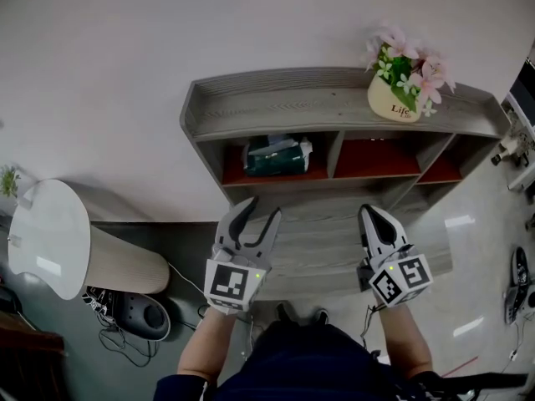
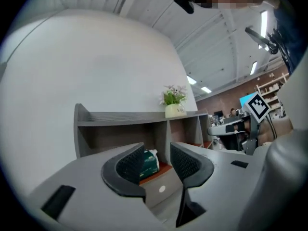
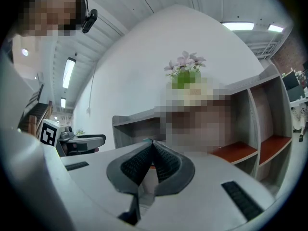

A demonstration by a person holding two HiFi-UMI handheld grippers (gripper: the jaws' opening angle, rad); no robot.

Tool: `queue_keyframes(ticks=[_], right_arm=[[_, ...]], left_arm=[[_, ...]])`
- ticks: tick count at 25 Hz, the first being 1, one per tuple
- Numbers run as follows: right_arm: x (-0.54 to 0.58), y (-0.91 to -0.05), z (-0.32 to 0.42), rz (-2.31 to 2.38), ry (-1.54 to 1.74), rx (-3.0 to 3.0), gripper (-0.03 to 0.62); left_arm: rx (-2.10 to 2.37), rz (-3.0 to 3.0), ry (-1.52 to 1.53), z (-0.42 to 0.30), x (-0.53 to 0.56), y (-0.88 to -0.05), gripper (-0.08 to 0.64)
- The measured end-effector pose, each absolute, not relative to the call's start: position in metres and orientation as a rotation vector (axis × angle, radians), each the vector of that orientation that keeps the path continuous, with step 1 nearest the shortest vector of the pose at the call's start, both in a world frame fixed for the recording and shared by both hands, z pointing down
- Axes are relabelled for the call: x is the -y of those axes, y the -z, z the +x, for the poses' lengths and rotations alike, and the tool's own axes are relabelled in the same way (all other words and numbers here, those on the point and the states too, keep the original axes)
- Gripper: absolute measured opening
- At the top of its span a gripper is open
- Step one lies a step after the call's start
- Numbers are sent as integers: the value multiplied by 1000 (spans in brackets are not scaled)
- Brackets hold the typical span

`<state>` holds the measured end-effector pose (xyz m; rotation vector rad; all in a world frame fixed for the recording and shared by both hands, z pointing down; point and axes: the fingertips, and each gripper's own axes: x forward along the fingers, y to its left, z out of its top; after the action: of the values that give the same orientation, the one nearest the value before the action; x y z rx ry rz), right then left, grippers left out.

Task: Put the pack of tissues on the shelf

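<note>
— Where is the dark green, soft-wrapped pack of tissues (image 1: 277,154) to be found?

— It is seen lying in the left compartment of the grey wooden shelf unit (image 1: 334,98), on the red-brown board, well apart from both tools. The placing is judged to be as good as done.

— How are the tools held?

— The left tool (image 1: 261,210) is spread part-way and nothing is pinched. The pack is only glimpsed beyond the gap, back in its compartment. The right tool (image 1: 370,213) is pressed together at the tips, with nothing between them.

— If the pack has to be shifted, how is it expected to handle?

— It is judged to be light and soft. The wrapper is probably slick and easily dented. It would best be taken across its narrow width near the middle, with a modest squeeze, so that it is neither crushed nor left to droop at one end. Something white shows at its right end, and that part is better left untouched.
</note>
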<state>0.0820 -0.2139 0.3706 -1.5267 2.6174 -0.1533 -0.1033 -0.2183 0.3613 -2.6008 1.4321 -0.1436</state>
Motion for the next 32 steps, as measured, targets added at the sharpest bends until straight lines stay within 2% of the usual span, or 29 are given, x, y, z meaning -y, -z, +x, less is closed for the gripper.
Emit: queue_keyframes(ticks=[32], right_arm=[[196, -340, 86, -1453, 55, -2570, 5]], left_arm=[[-1406, -2706, 48, -74, 189, -360, 165]])
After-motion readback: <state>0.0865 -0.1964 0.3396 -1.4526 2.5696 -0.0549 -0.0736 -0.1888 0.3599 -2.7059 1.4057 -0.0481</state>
